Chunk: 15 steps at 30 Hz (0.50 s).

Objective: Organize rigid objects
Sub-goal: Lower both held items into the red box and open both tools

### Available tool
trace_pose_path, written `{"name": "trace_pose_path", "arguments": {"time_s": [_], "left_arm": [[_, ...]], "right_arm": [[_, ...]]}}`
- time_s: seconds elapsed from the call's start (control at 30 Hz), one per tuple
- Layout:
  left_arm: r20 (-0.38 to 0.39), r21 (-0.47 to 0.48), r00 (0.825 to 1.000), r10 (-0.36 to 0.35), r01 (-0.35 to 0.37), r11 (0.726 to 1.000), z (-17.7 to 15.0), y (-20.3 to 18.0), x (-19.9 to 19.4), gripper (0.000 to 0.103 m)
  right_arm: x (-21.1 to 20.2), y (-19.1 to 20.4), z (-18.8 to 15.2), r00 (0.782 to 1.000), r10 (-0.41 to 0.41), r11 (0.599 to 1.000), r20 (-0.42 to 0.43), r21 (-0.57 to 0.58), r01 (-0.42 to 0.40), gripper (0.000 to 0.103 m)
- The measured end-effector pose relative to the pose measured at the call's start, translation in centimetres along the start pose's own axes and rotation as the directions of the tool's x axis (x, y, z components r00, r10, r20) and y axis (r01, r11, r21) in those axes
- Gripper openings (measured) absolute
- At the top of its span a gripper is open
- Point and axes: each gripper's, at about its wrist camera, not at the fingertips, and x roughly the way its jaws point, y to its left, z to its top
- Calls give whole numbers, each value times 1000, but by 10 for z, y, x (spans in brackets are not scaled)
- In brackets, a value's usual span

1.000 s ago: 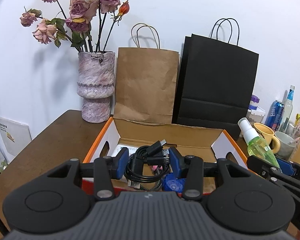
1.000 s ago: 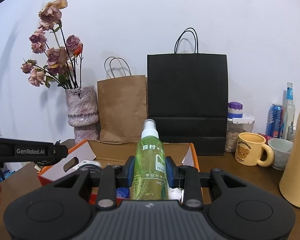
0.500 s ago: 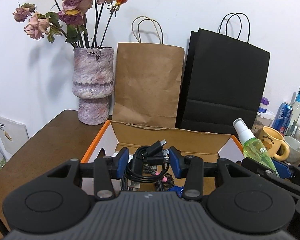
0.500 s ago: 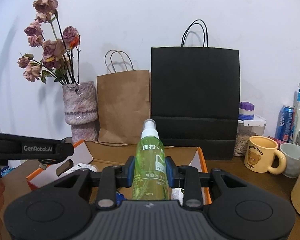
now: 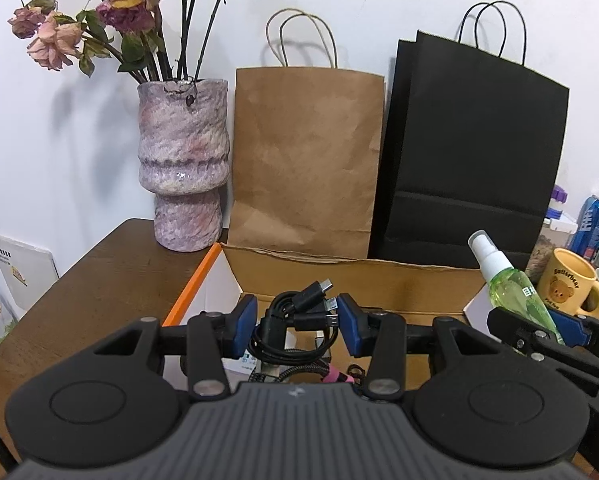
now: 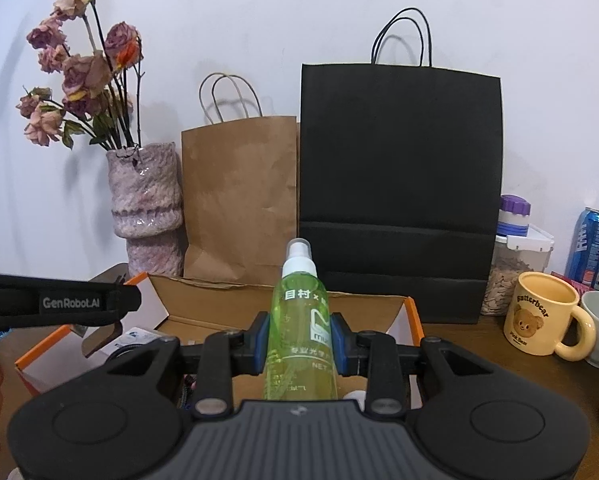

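Fingers first: your left gripper (image 5: 297, 320) is clamped on a coiled bundle of black cables (image 5: 295, 328), the blue pads (image 5: 246, 323) pressing its sides and several plug ends poking up between them. Your right gripper (image 6: 299, 340) is clenched around the body of a green spray bottle (image 6: 301, 320), which stands upright in the right wrist view with its white nozzle on top; the pads sit at about mid-height on the label.

Both loads hang over the open cardboard box (image 5: 339, 268) with orange edges, which sits on the brown table (image 5: 99, 280). Judging by this, you are mid-carry, each hand bearing one item, and the box looks like the source or the goal; which one, these views don't settle.

Beyond the box, a brown paper bag (image 5: 307, 156) and a black paper bag (image 5: 471, 148) stand against the wall, a vase of dried roses (image 5: 183, 164) to their left, a yellow bear mug (image 6: 539, 320) to the right.

Next, pick a spot for each item, keep the bottle upright, and lower the cables so loose loops don't snag on the box wall.
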Motion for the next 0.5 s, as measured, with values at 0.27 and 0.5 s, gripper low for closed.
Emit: {"name": "trace_pose_path", "arguments": {"time_s": [0.27, 0.5], "left_arm": [[-19, 22, 999, 27, -26, 999, -1, 2, 13, 44], [-39, 40, 997, 71, -69, 997, -1, 3, 18, 98]], "right_arm": [[16, 1, -3, 999, 18, 1000, -43, -8, -19, 30], [24, -4, -8, 997, 12, 1000, -77, -3, -12, 70]]}}
